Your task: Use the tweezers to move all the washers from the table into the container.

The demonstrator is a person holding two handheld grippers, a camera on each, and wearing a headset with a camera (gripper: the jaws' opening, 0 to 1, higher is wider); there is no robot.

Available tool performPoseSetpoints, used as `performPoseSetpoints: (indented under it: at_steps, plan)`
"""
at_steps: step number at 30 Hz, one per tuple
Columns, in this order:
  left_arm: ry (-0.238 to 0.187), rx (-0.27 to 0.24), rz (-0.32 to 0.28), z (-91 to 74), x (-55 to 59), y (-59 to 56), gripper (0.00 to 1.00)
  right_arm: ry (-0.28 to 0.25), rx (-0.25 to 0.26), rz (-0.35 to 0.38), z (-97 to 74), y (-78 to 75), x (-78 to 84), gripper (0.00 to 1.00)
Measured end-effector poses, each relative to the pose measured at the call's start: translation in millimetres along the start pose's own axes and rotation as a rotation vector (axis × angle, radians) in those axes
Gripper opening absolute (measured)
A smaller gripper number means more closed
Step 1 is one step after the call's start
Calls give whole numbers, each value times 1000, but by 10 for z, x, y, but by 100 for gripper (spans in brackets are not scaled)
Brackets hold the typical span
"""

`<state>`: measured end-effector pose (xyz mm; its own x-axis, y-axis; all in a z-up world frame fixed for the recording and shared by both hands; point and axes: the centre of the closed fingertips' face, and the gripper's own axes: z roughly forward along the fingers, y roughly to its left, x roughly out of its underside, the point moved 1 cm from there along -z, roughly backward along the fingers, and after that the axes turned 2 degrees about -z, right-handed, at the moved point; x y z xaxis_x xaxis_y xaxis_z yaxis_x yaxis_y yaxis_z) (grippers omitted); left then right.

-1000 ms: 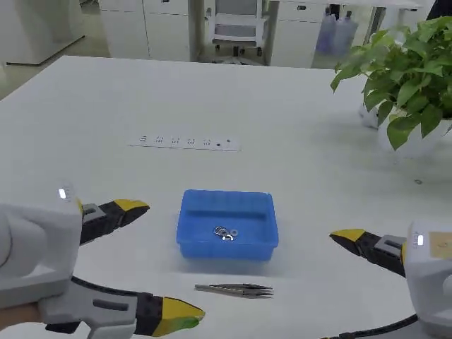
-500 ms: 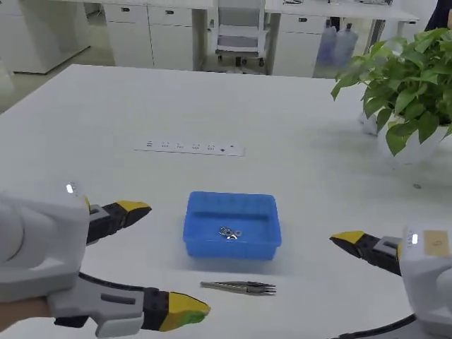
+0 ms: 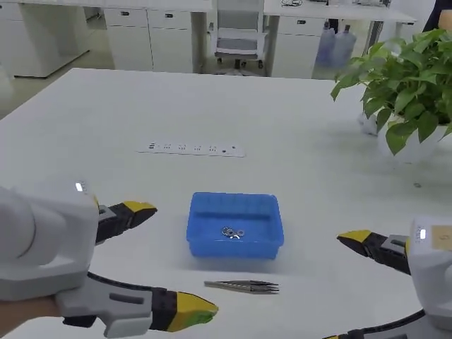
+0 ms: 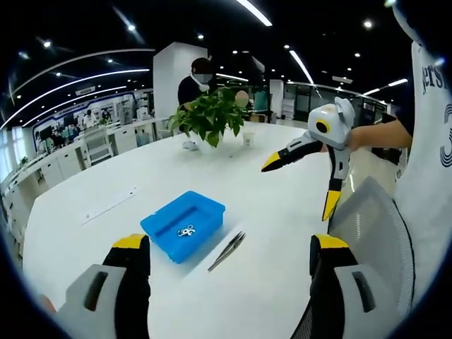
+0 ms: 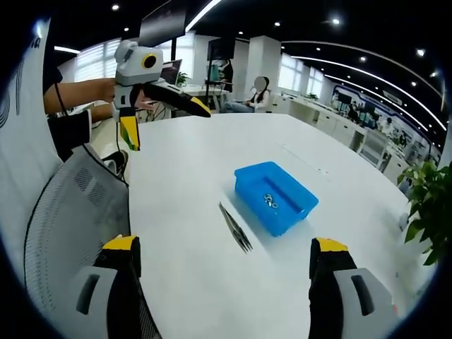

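Observation:
A blue container (image 3: 235, 200) sits on the white table with a few washers (image 3: 232, 232) inside. Metal tweezers (image 3: 242, 286) lie flat on the table just in front of it. My left gripper (image 3: 175, 258) hovers open to the left of the container and holds nothing. My right gripper (image 3: 337, 286) stands open to the right, also holding nothing. In the left gripper view, the container (image 4: 183, 224), washers (image 4: 186, 230) and tweezers (image 4: 227, 250) lie ahead, with the right gripper (image 4: 299, 191) beyond. From the right gripper view, the tweezers (image 5: 234, 227) lie before the container (image 5: 275, 198), and the left gripper (image 5: 167, 128) is held up farther off.
A white power strip (image 3: 191, 149) is set into the table behind the container. A potted plant (image 3: 406, 78) stands at the far right. A mesh office chair (image 5: 70, 212) is at the near table edge. Cabinets and a chair (image 3: 236, 35) stand beyond the table.
The head view has shifted a little. Container, washers and tweezers lie where they were. Both grippers stay open at about the same places.

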<state>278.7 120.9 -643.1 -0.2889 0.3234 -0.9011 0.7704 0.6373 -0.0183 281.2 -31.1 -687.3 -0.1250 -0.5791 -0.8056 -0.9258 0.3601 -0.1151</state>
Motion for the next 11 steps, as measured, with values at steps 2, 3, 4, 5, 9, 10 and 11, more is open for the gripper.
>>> performPoseSetpoints:
  at_steps: [2, 3, 4, 5, 9, 10, 11]
  plan:
    - [3, -1, 1, 1, 4, 0, 99, 4, -4, 0, -1, 11, 8, 100]
    - [2, 0, 0, 3, 2, -1, 99, 7, -6, 0, -2, 15, 14, 100]
    - [0, 4, -3, 3, -4, -5, 99, 10, -8, 2, -3, 20, 23, 100]
    - [-5, 8, -11, 1, -20, -9, 99, 11, -9, 4, -3, 24, 27, 100]
    - [-27, 11, -21, -5, -58, -1, 99, 22, -23, 1, 12, 60, 54, 100]
    - [-12, 8, -17, -12, -32, 7, 99, 30, -24, -2, 22, 63, 73, 100]
    - [1, 9, -14, -18, -5, 10, 99, 34, -24, -5, 28, 63, 85, 100]
